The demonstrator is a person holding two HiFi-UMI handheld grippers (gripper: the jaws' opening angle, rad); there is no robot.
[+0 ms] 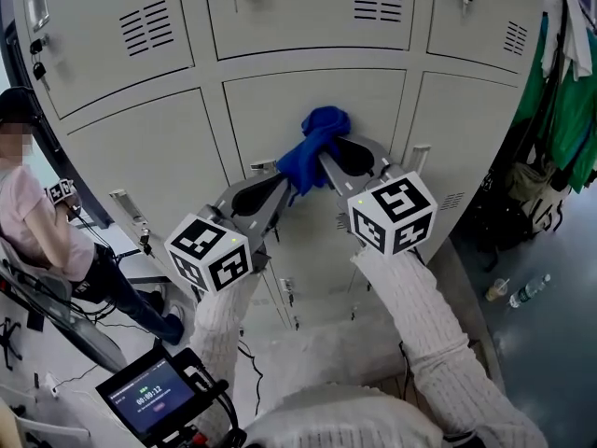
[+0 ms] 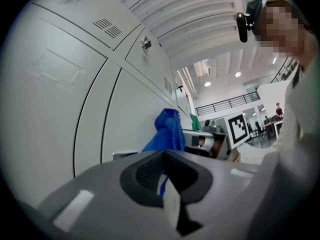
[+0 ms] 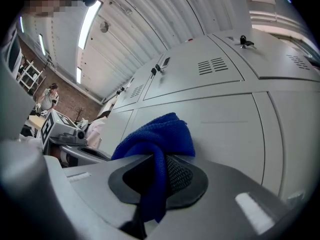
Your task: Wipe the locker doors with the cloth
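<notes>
A blue cloth (image 1: 317, 143) is bunched against the middle grey locker door (image 1: 308, 91) in the head view. My right gripper (image 1: 328, 157) is shut on the cloth's upper part, and blue fabric (image 3: 156, 141) spills out between its jaws onto the door (image 3: 225, 124). Lower and to the left, my left gripper (image 1: 285, 187) is shut on the cloth's hanging end. In the left gripper view a white tag and a strip of blue sit between the jaws of the left gripper (image 2: 165, 159), with the rest of the cloth (image 2: 168, 133) beyond them. Both grippers point at the door, close together.
Vented locker doors (image 1: 149, 28) with hanging keys surround the middle one. A seated person (image 1: 42, 227) is at the left. A screen device (image 1: 149, 397) sits near my left elbow. Green clothes (image 1: 564, 101) hang at the right, above a bottle (image 1: 529, 290) on the floor.
</notes>
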